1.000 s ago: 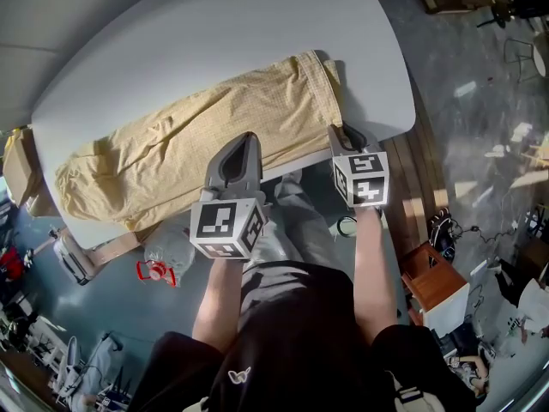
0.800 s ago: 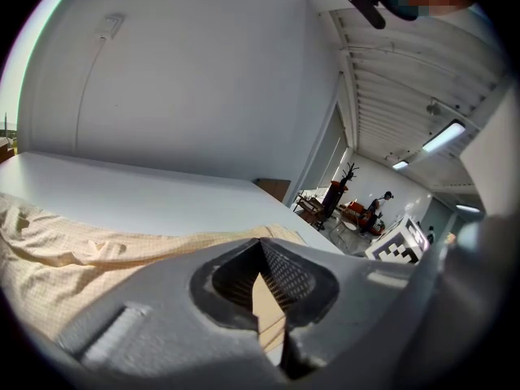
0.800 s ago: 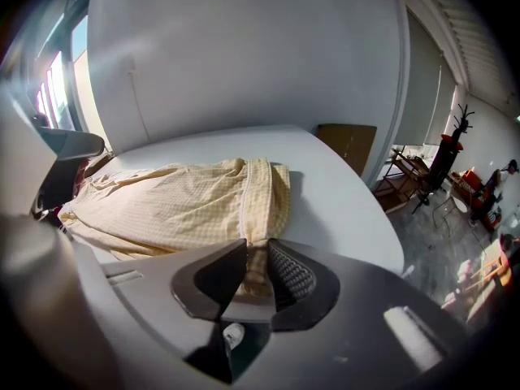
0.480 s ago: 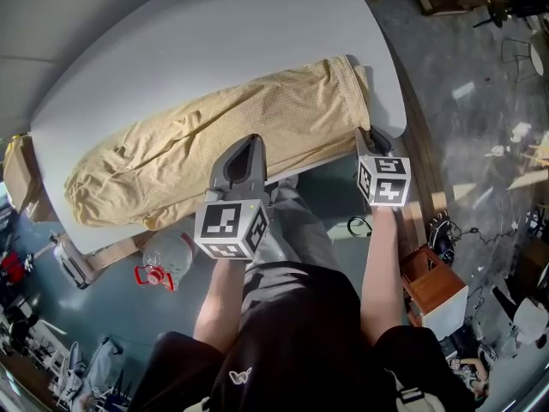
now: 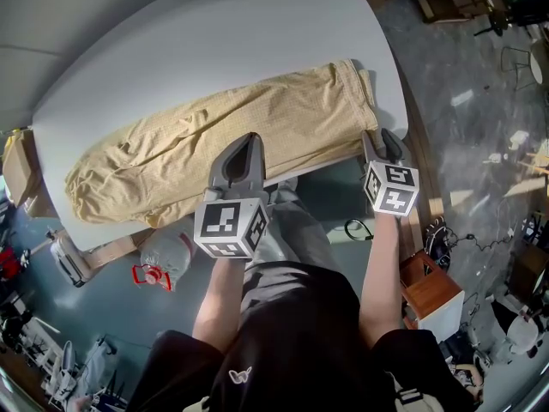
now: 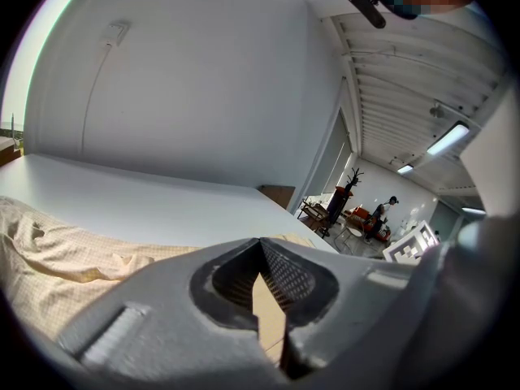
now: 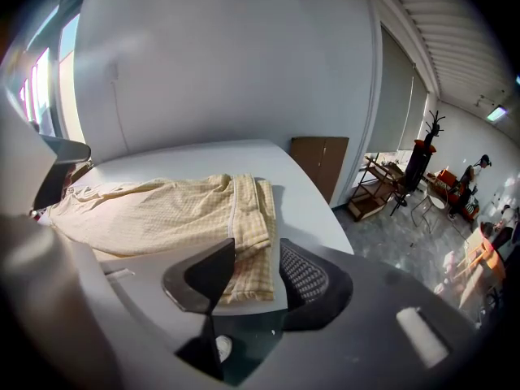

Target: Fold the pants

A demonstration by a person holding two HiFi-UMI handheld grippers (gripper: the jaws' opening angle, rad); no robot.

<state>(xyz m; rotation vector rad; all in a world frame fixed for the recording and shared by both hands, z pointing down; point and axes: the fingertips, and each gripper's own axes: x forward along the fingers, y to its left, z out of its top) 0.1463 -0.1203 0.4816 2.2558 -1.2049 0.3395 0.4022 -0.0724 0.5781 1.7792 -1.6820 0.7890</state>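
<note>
**Pants spread along the table; 1 claw together, 1 opening**

Head view: the yellow checked pants lie flat and lengthwise along the near edge of the white table. The legs run toward the left of the picture. The waistband lies at the right, just short of the table's rounded corner.

The left gripper rests over the middle of the pants, near their front edge. In the left gripper view its 2 jaws meet at the tips, with the pale cloth spreading to the left of them. A tan strip shows in the gap behind the tips. Whether any fabric is pinched there cannot be told.

The right gripper sits at the table edge, beside the near corner of the waistband. In the right gripper view its jaws stand apart and are opening. The folded waistband corner appears between them, lying on the tabletop, and neither pad presses on it.

A clear plastic bottle stands on the floor below the table's front edge.
</note>
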